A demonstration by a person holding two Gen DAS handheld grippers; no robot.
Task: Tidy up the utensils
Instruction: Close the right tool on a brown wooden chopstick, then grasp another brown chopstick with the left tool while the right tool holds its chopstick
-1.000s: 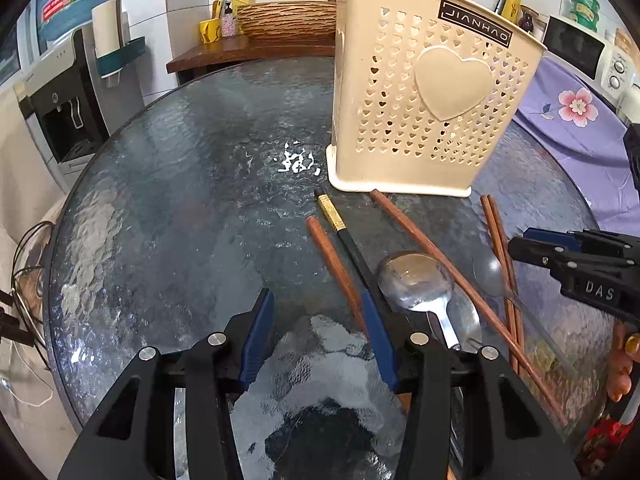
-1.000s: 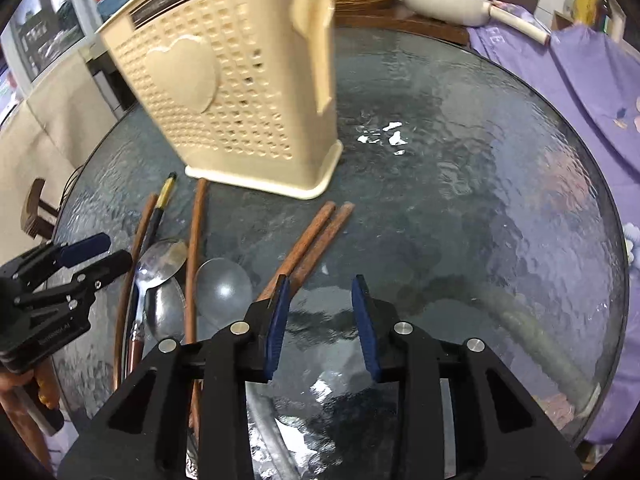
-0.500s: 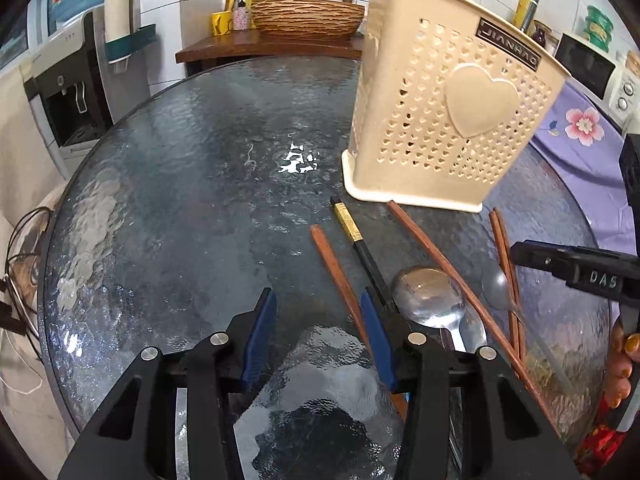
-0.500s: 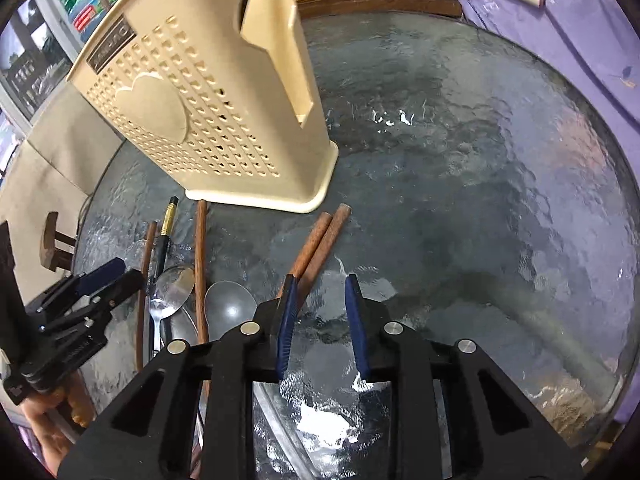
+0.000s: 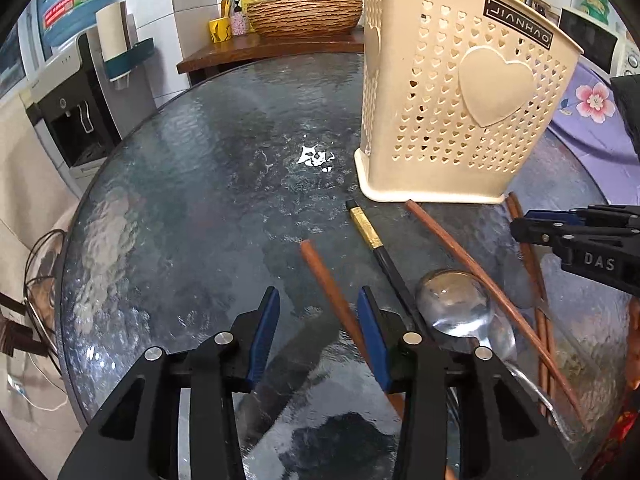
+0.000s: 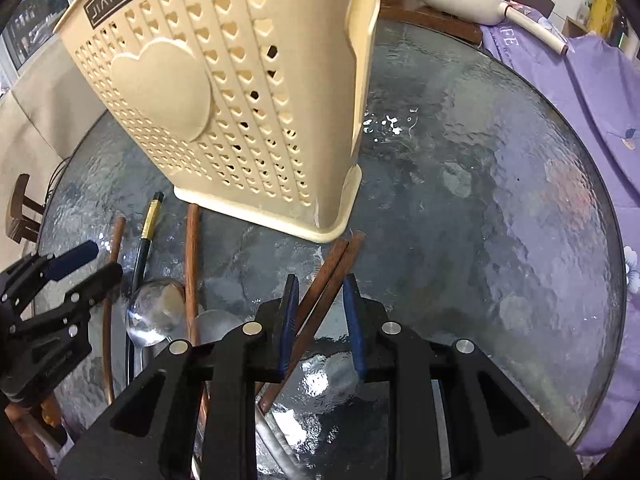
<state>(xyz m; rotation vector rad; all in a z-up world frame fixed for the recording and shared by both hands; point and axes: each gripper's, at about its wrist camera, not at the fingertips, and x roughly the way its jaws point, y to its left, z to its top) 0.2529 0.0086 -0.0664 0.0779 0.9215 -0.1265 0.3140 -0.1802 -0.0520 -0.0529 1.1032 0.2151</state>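
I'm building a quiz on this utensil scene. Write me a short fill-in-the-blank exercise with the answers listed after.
1. The cream utensil holder has a raised ____ shape on its side.
2. The pair of brown chopsticks lies between the fingers of the ____ gripper.
3. The black chopstick has a ____ band near its end.
4. The metal spoon lies on the ____ table.

Answers: heart; right; gold; glass
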